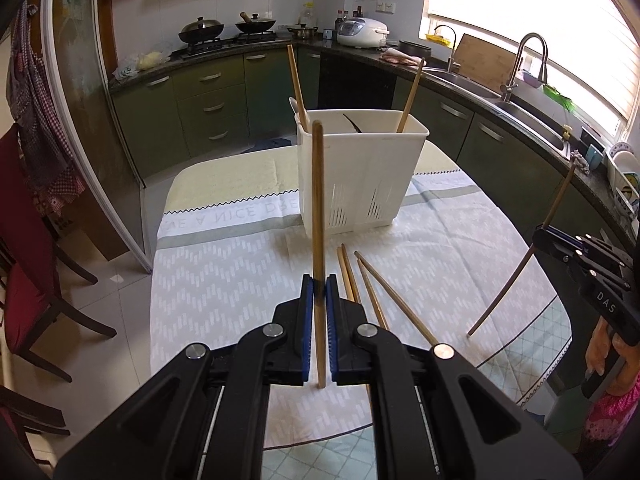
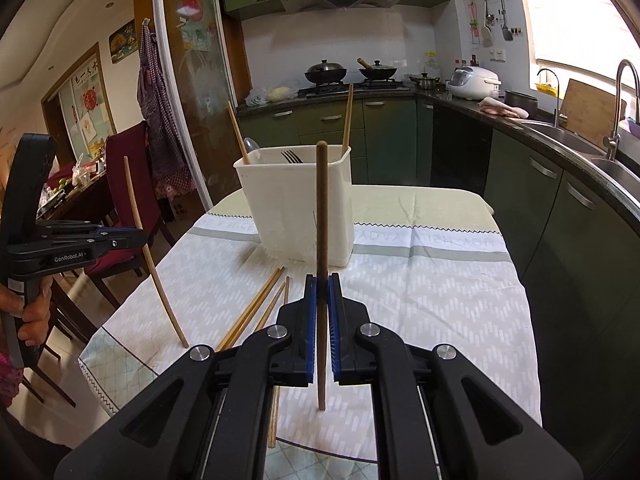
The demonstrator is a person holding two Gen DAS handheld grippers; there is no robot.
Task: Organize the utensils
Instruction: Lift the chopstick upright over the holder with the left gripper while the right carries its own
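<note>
Right gripper (image 2: 322, 280): jaws clamped a dark chopstick (image 2: 321, 216) upright. White caddy (image 2: 298, 216), far centre of the counter (image 2: 420, 280), held two chopsticks and a fork (image 2: 289, 156). Loose chopsticks (image 2: 256, 308) lay near left. Left gripper (image 2: 138, 237) gripped a light chopstick (image 2: 154, 256).

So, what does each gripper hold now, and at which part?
The left gripper and the right gripper each clamp one wooden chopstick, held upright, somewhat below its middle.

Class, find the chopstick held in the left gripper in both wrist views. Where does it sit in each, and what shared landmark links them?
Left wrist: chopstick upright at centre, clamped in the left gripper.
Right wrist: chopstick at the left edge, leaning.
Shared landmark: white utensil holder.
</note>
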